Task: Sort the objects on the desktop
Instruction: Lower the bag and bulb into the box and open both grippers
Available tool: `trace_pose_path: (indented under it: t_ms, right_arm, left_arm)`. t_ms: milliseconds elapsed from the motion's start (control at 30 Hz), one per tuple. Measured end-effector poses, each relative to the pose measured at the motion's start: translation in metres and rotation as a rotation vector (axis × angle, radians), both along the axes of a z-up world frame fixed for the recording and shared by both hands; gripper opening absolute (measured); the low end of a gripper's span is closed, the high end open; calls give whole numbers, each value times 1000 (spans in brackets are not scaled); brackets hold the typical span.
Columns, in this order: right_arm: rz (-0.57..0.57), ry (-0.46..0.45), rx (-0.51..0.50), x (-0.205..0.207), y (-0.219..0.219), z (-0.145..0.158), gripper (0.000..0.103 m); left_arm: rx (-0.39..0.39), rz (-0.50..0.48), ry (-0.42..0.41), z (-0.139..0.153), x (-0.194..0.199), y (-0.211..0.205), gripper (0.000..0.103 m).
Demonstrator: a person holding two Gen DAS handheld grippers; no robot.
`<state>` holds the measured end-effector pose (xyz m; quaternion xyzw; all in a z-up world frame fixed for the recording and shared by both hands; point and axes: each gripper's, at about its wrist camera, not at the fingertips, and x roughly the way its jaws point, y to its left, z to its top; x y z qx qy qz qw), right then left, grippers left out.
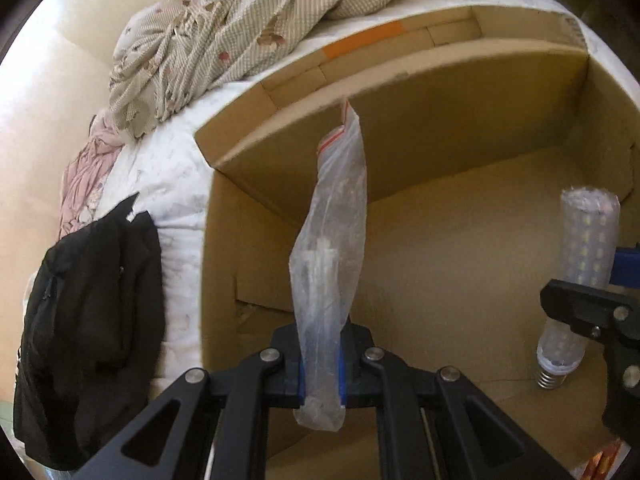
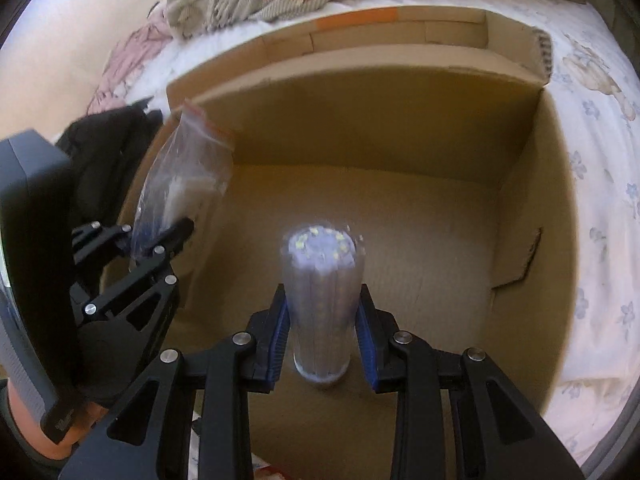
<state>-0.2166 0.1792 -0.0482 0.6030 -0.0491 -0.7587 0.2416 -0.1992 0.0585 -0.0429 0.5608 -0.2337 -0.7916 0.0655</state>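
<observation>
Since both claws are over the box: quick rundown below
Zip bag: clear plastic zip bag with a red seal strip, pinched near its bottom end, rest of it sticking out past the fingertips over the near-left part of the box; something pale inside, can't tell what
LED bulb: corn-style LED bulb with a clear cover and screw base, sitting between blue pads, dome end pointing toward the box floor, a bit blurred
Left claw: left claw narrowed right down, clamped on the zip bag
Right claw: right claw partly closed around the LED bulb, pads on both its sides, holding it
Box: open cardboard box, brown, floor looks bare, flaps up, orange tape strip on the far flap
Bed: box sits on a bed with a white flowered sheet
Far side: crumpled checked blanket beyond the box
Left side: black garment beside the box, pink cloth farther back
</observation>
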Motion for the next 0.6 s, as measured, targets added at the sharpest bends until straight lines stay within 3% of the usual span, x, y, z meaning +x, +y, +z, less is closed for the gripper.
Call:
trace_pose_path:
  t_ms: [133, 333, 367, 400, 467, 600]
  right_arm:
    - [-6, 3, 12, -4, -4, -3, 35]
    - [-4, 6, 19, -2, -4, -4, 35]
    - [-5, 7, 20, -2, -4, -4, 35]
    - [-6, 7, 21, -4, -4, -5, 35]
    - [-7, 6, 27, -2, -4, -5, 37]
    - [-22, 1, 43, -1, -6, -4, 44]
  left_arm:
    - [38, 23, -46, -11, 3, 3, 13]
    - [36, 37, -31, -10, 3, 3, 16]
    - [60, 42, -39, -10, 3, 2, 26]
    - [83, 45, -47, -9, 4, 2, 47]
    - [107, 56, -40, -5, 5, 1, 76]
    - [120, 36, 6, 12, 15, 4, 79]
